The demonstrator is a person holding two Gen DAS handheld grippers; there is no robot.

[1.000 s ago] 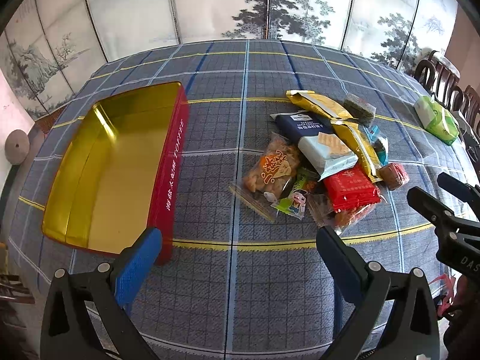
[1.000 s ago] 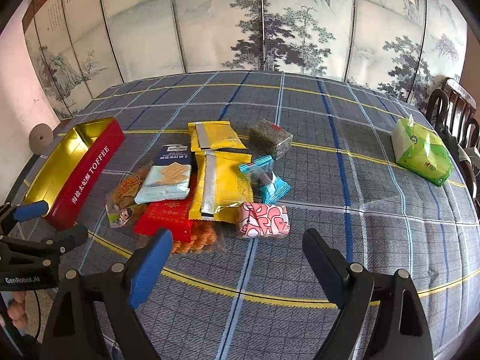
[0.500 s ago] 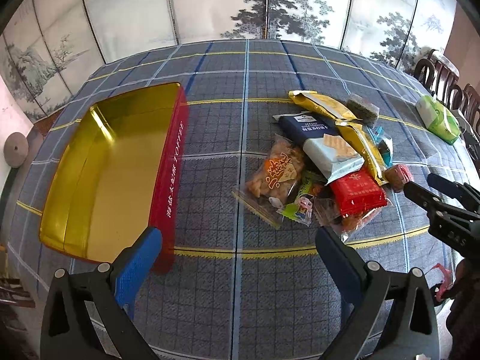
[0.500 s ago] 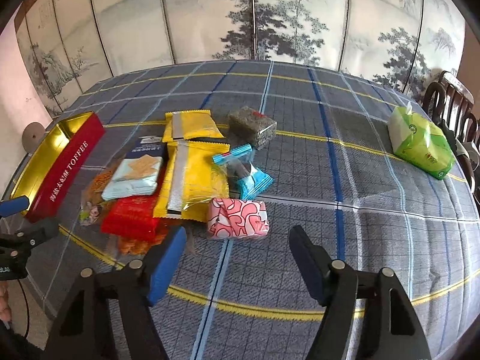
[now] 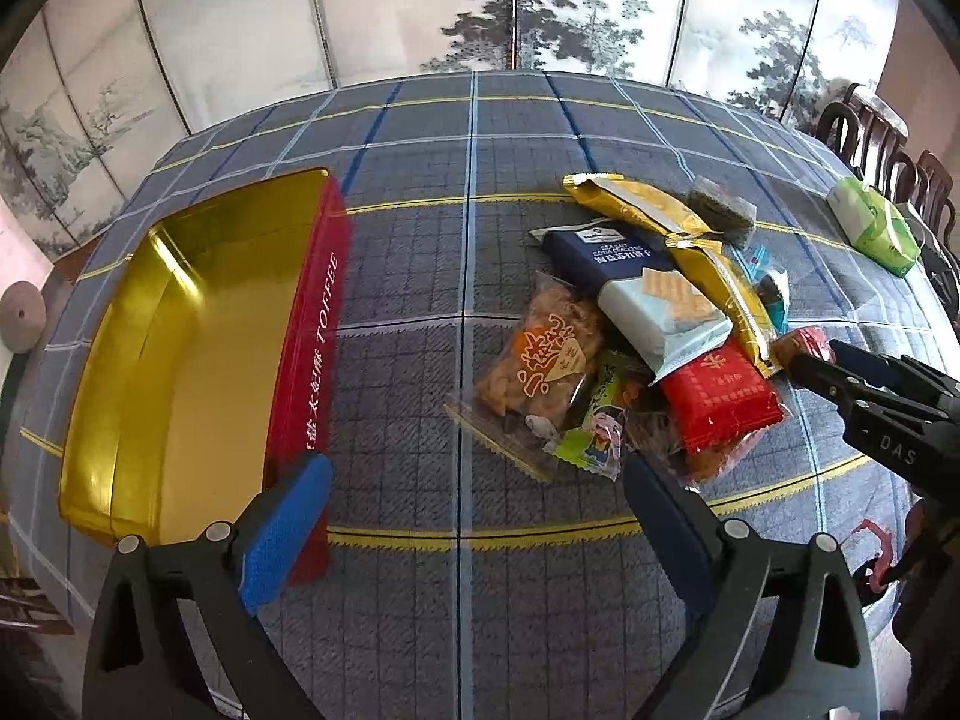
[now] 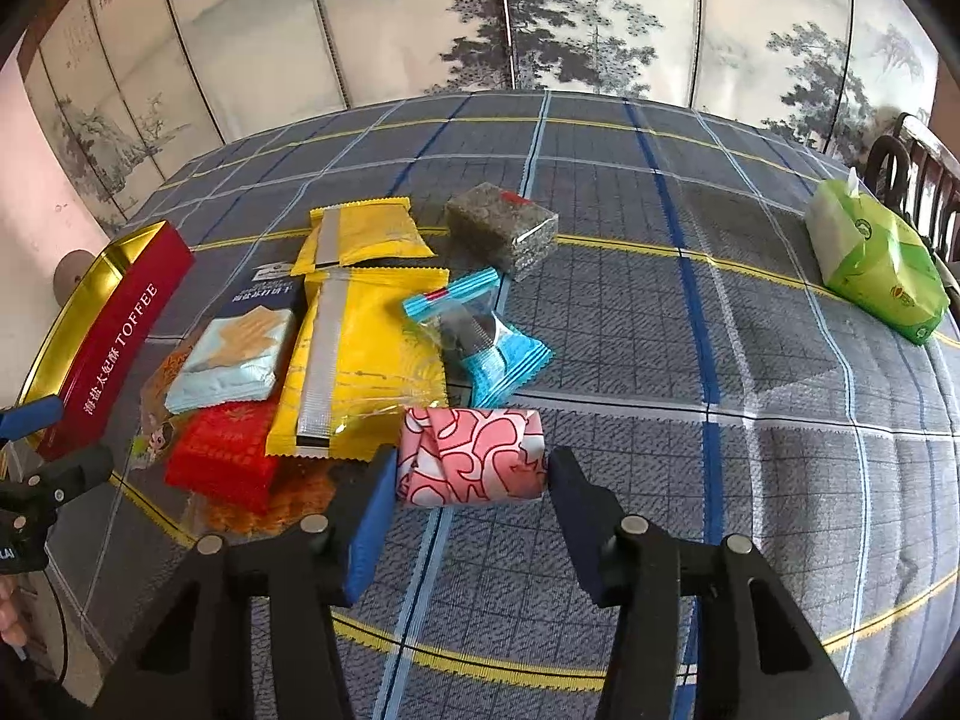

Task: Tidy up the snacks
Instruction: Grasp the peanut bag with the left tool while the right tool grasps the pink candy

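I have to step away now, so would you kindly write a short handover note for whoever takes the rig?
Right gripper: jaws closing around the pink-and-white wrapped snack, pads at its ends.
Left gripper: open, empty, hovering between the toffee tin and the snack pile.
Tin: empty, at the table's left.
Done: nothing packed yet.
Left: all snacks, including the yellow packets and red packet.

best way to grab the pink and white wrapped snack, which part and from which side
Take the pink and white wrapped snack by its two short ends, coming down from the near side. It lies flat as a small block at the near edge of the pile, ends clear. The right tongs already straddle those ends, closing; whether the pads press yet is unclear.
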